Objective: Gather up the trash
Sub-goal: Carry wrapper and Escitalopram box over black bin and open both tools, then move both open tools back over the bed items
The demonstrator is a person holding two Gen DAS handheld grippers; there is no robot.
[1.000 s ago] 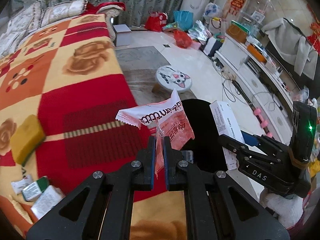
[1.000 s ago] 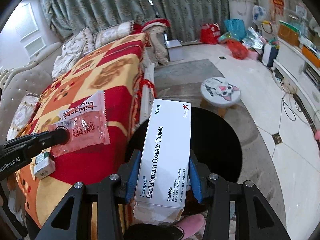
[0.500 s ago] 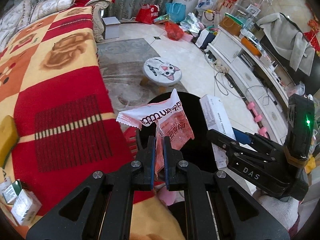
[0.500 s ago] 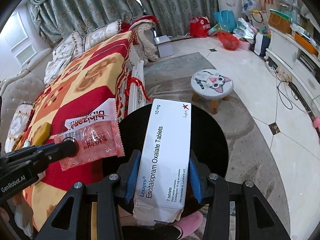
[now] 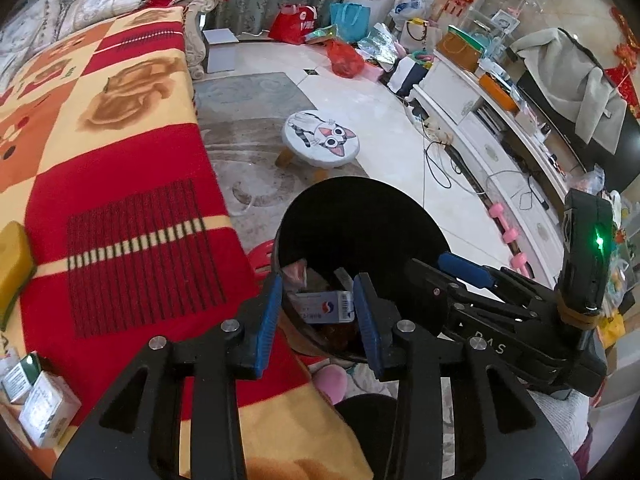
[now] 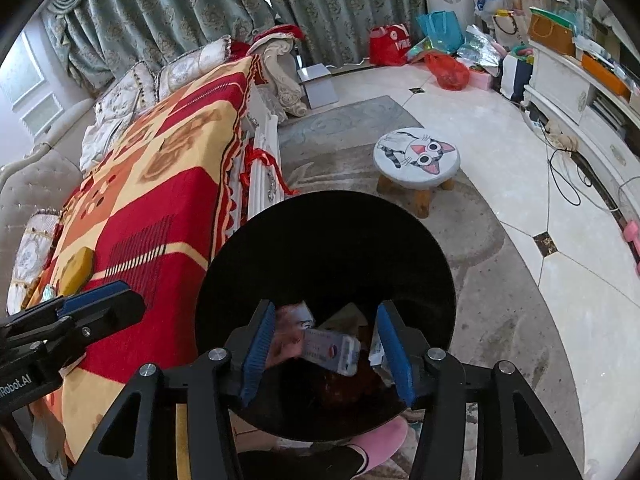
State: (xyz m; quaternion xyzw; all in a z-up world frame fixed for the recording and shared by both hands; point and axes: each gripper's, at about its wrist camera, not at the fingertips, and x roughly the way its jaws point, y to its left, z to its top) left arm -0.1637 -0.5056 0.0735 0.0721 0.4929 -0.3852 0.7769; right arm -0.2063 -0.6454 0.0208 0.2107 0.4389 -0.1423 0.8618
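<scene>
A round black trash bin [image 5: 360, 216] [image 6: 328, 240] stands on the floor beside the blanket-covered sofa. Inside it lie a small white pack [image 5: 322, 306] [image 6: 332, 350], a pink wrapper [image 6: 290, 320] and other trash. My left gripper [image 5: 318, 312] is open and empty over the bin's near rim. My right gripper [image 6: 326, 350] is open and empty above the bin's opening; it also shows in the left wrist view [image 5: 452, 276]. Small boxes [image 5: 44, 404] and a yellow sponge [image 5: 12, 256] [image 6: 76, 268] lie on the blanket.
The red and yellow blanket [image 5: 120, 184] covers the sofa on the left. A cat-face stool [image 5: 320, 142] [image 6: 416, 156] stands beyond the bin. Bags [image 5: 344, 58] clutter the far floor. A white cabinet [image 5: 480, 120], cables and pink dumbbells [image 5: 506, 224] run along the right.
Both grippers moved over the bin and opened. The pink wrapper left the left gripper and the white tablet box left the right gripper; both dropped into the bin.
</scene>
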